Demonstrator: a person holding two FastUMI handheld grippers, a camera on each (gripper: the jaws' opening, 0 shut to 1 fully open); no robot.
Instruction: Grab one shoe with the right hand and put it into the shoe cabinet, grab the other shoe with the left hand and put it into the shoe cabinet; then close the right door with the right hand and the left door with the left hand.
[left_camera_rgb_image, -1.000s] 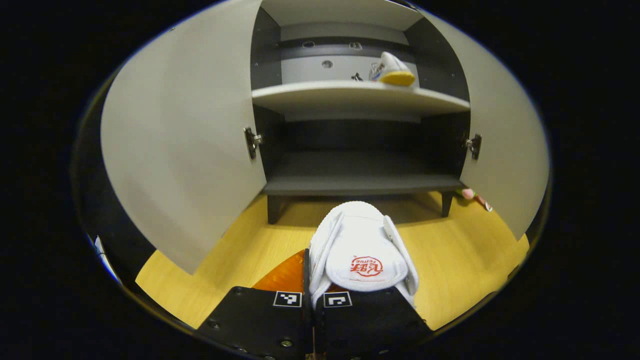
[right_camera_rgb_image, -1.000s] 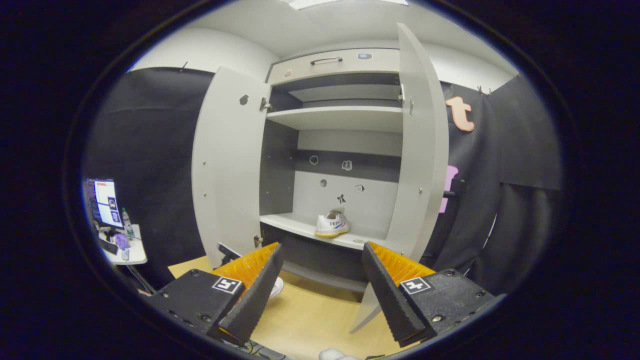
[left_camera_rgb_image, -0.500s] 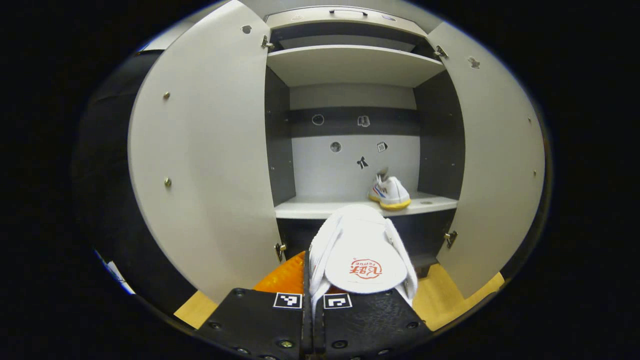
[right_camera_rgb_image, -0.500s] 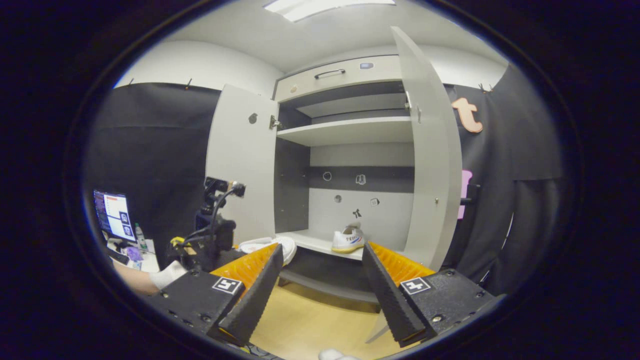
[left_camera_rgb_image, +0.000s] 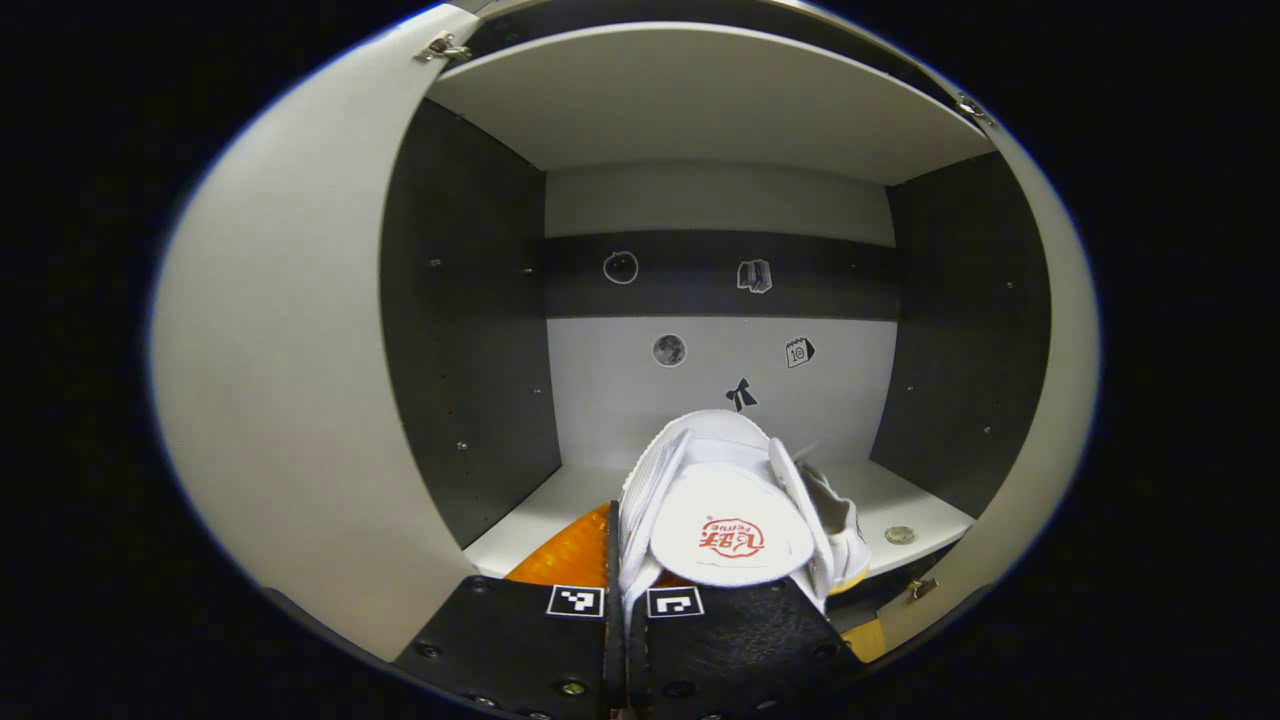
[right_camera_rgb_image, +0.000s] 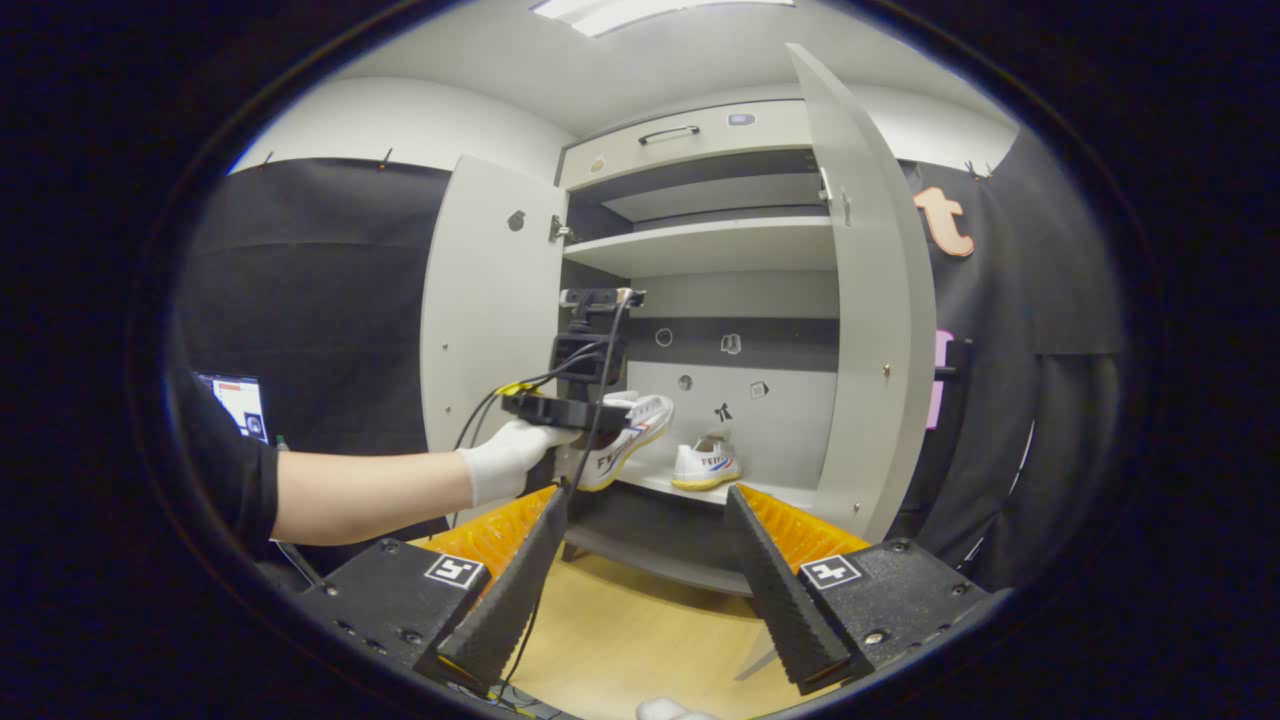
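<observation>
At the bottom centre of the left gripper view, the left gripper (left_camera_rgb_image: 625, 600) has its fingers pressed narrow on the heel collar of a white sneaker (left_camera_rgb_image: 725, 500), whose toe points away toward the middle shelf (left_camera_rgb_image: 540, 505) of the shoe cabinet (left_camera_rgb_image: 470, 300). Just behind it, lower right of centre, the second sneaker (left_camera_rgb_image: 845, 535) rests on that shelf. In the right gripper view, the right gripper (right_camera_rgb_image: 645, 590) at the bottom holds nothing, fingers spread wide; beyond, a gloved hand (right_camera_rgb_image: 505, 465) carries the first sneaker over the shelf edge, between the left door (right_camera_rgb_image: 490, 320) and the right door (right_camera_rgb_image: 865, 330), both open.
</observation>
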